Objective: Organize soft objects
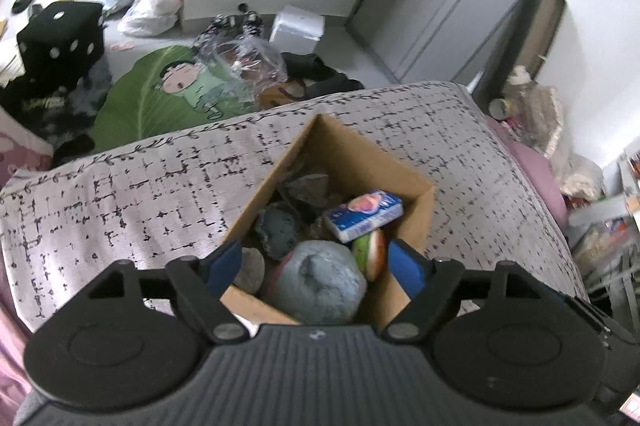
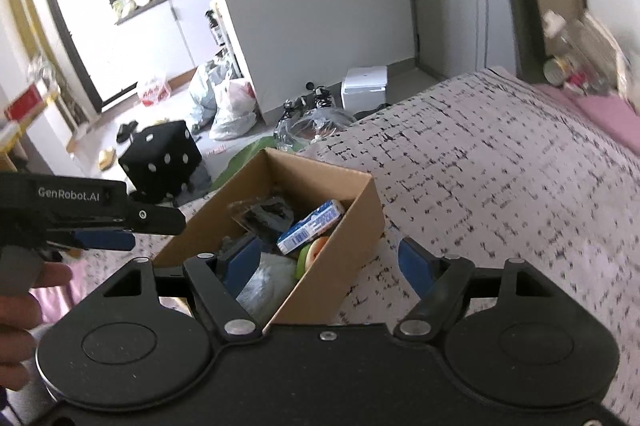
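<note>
A brown cardboard box (image 1: pixel 416 202) stands on the patterned bed cover (image 1: pixel 120 194). Inside lie a blue-white tissue pack (image 1: pixel 362 214), a blue-grey fluffy bundle (image 1: pixel 322 280), a green-and-cream soft toy (image 1: pixel 370 252) and grey cloth pieces (image 1: pixel 280 230). My left gripper (image 1: pixel 316 264) is open and empty, above the box's near corner. My right gripper (image 2: pixel 330 262) is open and empty, straddling the box's right wall (image 2: pixel 340 246). The tissue pack (image 2: pixel 310 226) also shows in the right wrist view. The left gripper (image 2: pixel 108 232) shows at that view's left.
Beyond the bed's far edge the floor holds a black dice cushion (image 1: pixel 60 38), a green cartoon pillow (image 1: pixel 168 94), plastic bags (image 1: pixel 152 2) and a white box (image 1: pixel 298 26). Pink bedding and clutter (image 1: pixel 532 130) lie at the right.
</note>
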Demonstrator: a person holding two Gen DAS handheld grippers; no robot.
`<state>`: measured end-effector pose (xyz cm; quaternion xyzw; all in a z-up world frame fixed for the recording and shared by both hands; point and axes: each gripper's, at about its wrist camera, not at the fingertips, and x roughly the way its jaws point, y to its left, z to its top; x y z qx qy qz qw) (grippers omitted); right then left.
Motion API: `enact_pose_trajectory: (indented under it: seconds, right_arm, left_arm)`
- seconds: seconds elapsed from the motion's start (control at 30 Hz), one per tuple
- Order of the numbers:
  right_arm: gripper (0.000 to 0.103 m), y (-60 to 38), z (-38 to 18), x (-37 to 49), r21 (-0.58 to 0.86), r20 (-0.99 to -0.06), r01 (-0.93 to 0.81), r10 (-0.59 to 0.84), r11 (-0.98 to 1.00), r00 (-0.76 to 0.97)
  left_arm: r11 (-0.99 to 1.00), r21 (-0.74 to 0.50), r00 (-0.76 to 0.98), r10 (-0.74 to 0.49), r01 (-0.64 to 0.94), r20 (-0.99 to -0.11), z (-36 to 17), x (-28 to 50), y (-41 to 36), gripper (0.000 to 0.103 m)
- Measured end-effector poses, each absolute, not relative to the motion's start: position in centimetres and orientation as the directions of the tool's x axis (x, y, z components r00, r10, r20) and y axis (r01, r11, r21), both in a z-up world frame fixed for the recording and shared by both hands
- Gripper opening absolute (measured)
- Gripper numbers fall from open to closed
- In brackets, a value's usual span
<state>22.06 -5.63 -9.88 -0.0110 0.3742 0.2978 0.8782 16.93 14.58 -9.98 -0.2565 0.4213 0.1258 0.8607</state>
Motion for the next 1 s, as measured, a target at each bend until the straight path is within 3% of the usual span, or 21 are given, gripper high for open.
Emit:
enact_pose_trajectory:
  seconds: [0.43, 0.87, 1.0]
  right_arm:
    - [0.081, -10.6, -6.9, 18.2, 0.247, -0.634, -0.443, 0.49, 0.862, 0.599]
    - [0.103, -13.7, -4.1, 14.6, 0.283, -0.597, -0.396, 0.484, 0.873, 0.64]
    - [0.103, -14.2, -3.3, 13.7, 0.271, -0.603, -0.382, 0.465, 0.884, 0.648]
  left_arm:
    - [0.91, -0.286, 0.64, -0.029, -0.301, -0.767, -6.8, 13.4, 10.3, 0.084]
    - [0.951, -0.195, 0.645, 0.006, -0.24, -0.764, -3.9, 9.8, 7.8, 0.094]
    - [0.956, -0.174, 0.648, 0.023, -0.238, -0.761, -3.3, 8.7, 7.3, 0.097]
